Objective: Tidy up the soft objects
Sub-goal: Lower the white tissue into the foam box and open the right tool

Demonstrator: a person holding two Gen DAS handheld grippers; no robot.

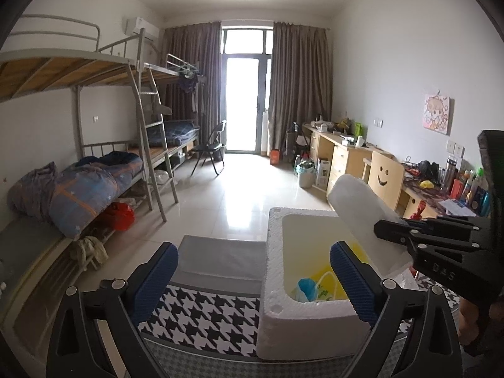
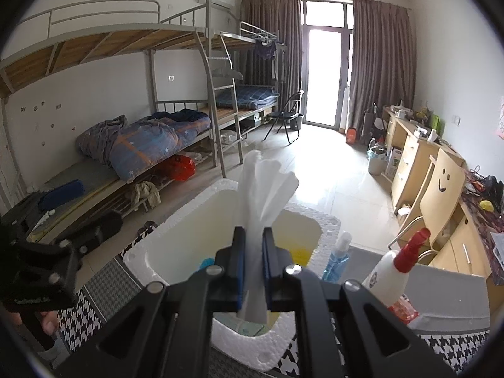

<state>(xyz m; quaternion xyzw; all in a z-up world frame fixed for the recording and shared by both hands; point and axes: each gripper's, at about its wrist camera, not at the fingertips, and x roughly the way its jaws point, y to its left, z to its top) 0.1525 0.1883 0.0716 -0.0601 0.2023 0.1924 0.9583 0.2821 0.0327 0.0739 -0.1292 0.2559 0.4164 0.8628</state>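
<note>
Folded white foam sheet [image 2: 261,189], light and floppy, fans toward twelve o'clock over our styrofoam box [image 2: 148,252]; right gripper [image 2: 253,264] pinches it low, left gripper [image 1: 252,280] gapes empty.

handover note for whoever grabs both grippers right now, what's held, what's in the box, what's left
Left gripper: open, empty, near the foam box.
Right gripper: shut on a white foam sheet, held above the box opening.
In the box: a yellow bag and a blue soft item.
Left: lower the sheet into the box and release it.
Two spray bottles stand right of the box; leave them.
</note>
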